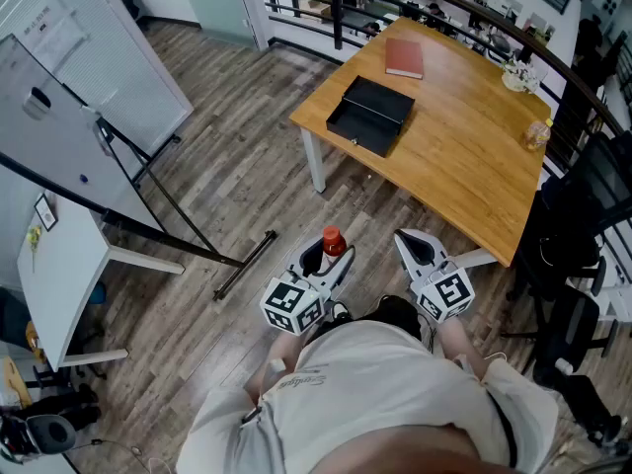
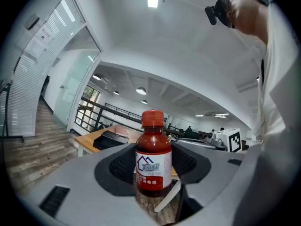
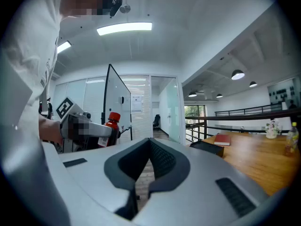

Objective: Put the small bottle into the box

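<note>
The small bottle (image 1: 333, 239), dark red with a red cap and a white label, stands upright between the jaws of my left gripper (image 1: 329, 257), which is shut on it at chest height above the wooden floor. The left gripper view shows the bottle (image 2: 153, 159) filling the gap of that gripper (image 2: 153, 172). My right gripper (image 1: 416, 246) hovers beside it, shut and empty; its own view shows the pads (image 3: 162, 160) meeting, with the bottle (image 3: 112, 124) off to the left. The black open box (image 1: 370, 115) lies on the wooden table (image 1: 464, 156) ahead.
A red book (image 1: 404, 57) lies behind the box. A small yellow bottle (image 1: 537, 134) and a white dish stand at the table's far right. A whiteboard on a stand (image 1: 69, 97) and a white desk (image 1: 59, 265) are at the left, black chairs (image 1: 583, 225) at the right.
</note>
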Tool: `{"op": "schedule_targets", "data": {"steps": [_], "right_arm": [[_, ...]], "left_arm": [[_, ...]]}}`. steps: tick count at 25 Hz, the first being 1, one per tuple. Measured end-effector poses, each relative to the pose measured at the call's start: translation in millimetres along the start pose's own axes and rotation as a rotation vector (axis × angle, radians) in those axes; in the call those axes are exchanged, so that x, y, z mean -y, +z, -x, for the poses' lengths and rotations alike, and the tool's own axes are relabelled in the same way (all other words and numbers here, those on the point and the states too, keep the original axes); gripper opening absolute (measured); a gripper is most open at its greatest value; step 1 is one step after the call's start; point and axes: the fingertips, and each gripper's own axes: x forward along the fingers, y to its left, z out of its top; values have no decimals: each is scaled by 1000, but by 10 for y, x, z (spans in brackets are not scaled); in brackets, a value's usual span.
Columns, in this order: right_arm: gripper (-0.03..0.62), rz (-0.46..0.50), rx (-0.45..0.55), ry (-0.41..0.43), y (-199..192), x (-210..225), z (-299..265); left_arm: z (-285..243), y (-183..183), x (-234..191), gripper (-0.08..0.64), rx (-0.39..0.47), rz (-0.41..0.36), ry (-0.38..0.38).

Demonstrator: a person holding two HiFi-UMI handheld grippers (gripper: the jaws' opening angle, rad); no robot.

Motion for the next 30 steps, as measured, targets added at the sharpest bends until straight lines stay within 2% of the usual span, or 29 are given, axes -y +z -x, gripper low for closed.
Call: {"op": "schedule_targets", "data": {"steps": [7, 13, 18, 23, 26, 30], "right_arm": [[-5, -19, -19, -52, -63, -47, 78], [-5, -46, -36, -71, -41, -8, 66], [-5, -34, -31, -55, 44, -46, -119], [-5, -46, -100, -39, -143, 83, -137], [-5, -100, -130, -48, -285, 251, -193], [-5, -162, -67, 18, -266, 338, -517]], "left_arm": [[-120, -91, -87, 222, -14, 26, -42], [-186, -42, -168, 222, 11, 44, -57], [-123, -129, -505, 222, 16, 69, 8], [-246, -201, -899, 222, 3, 103, 91], [-305, -107, -946, 222, -3, 82, 100], [-394, 25, -1091, 222, -25, 39, 145]]}}
